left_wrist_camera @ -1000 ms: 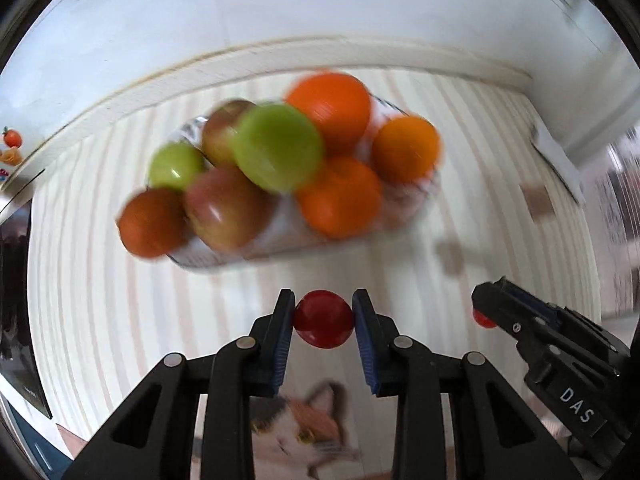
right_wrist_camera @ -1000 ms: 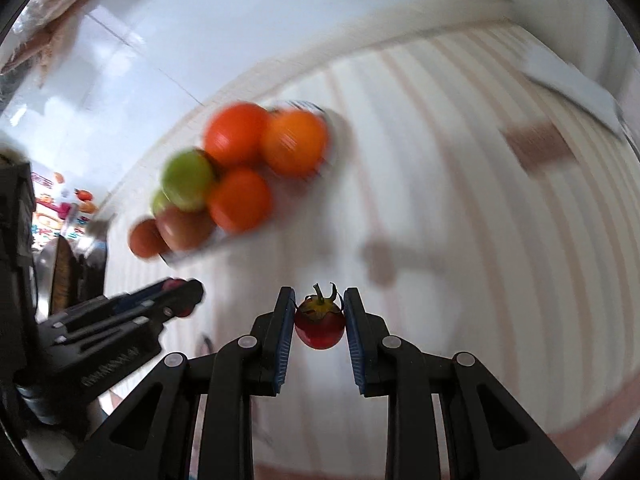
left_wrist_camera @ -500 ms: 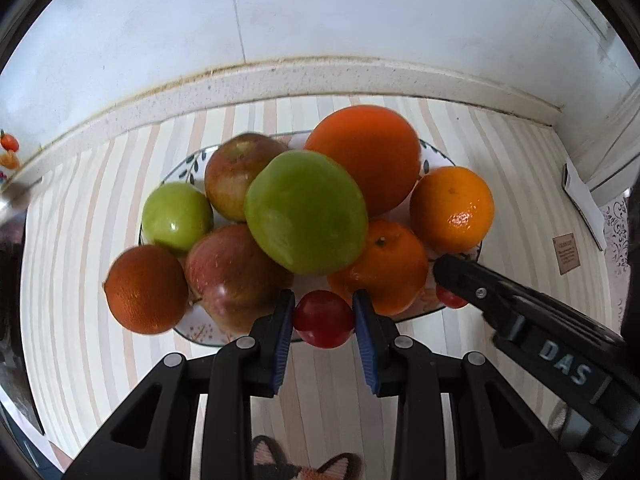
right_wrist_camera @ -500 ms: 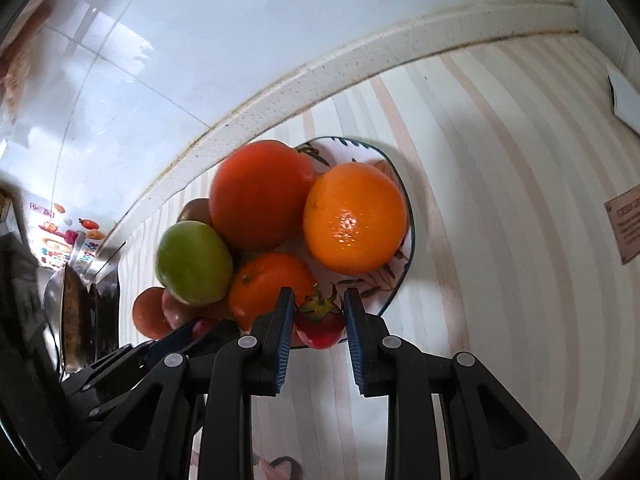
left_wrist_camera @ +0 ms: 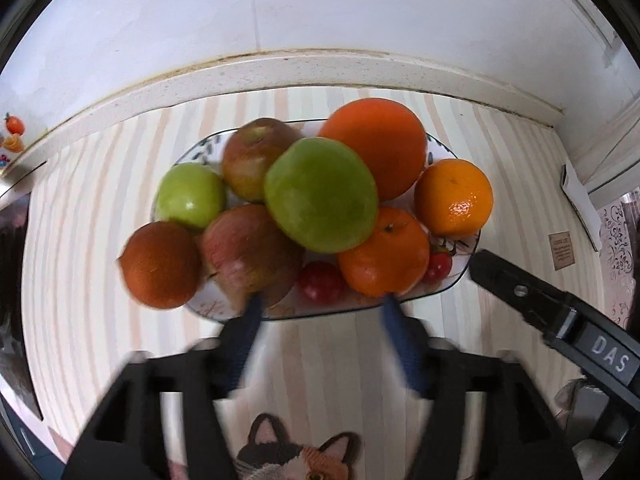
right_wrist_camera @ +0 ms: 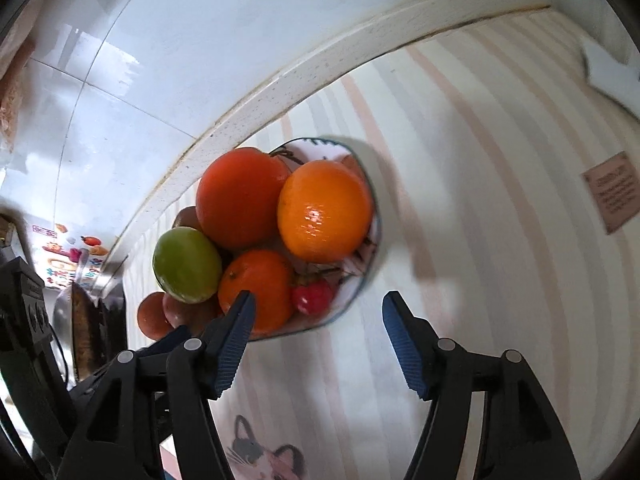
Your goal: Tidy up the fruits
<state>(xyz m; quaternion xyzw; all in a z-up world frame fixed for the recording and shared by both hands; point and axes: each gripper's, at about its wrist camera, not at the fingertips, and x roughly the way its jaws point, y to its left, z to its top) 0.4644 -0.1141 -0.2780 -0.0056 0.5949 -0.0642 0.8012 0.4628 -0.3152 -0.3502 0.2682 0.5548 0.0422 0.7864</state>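
Observation:
A patterned plate [left_wrist_camera: 460,276] [right_wrist_camera: 362,280] holds several fruits: oranges [left_wrist_camera: 376,148], green apples [left_wrist_camera: 320,196], red apples [left_wrist_camera: 248,256]. A red cherry tomato [left_wrist_camera: 320,282] lies on the plate's near edge just ahead of my open left gripper [left_wrist_camera: 320,304]. A second cherry tomato with a green stem [left_wrist_camera: 438,266] [right_wrist_camera: 312,296] lies at the plate's right near rim, just ahead of my open right gripper [right_wrist_camera: 316,308]. The right gripper also shows at the right in the left wrist view [left_wrist_camera: 520,292].
The plate stands on a striped counter [left_wrist_camera: 80,240] near a tiled back wall [left_wrist_camera: 320,20]. A cat-picture mat [left_wrist_camera: 296,452] lies at the near edge. A small brown label [right_wrist_camera: 614,192] and white paper [right_wrist_camera: 612,76] lie to the right.
Both grippers have opened and let go of their cherry tomatoes, which now lie on the plate's near rim. Both grippers have drawn back slightly.

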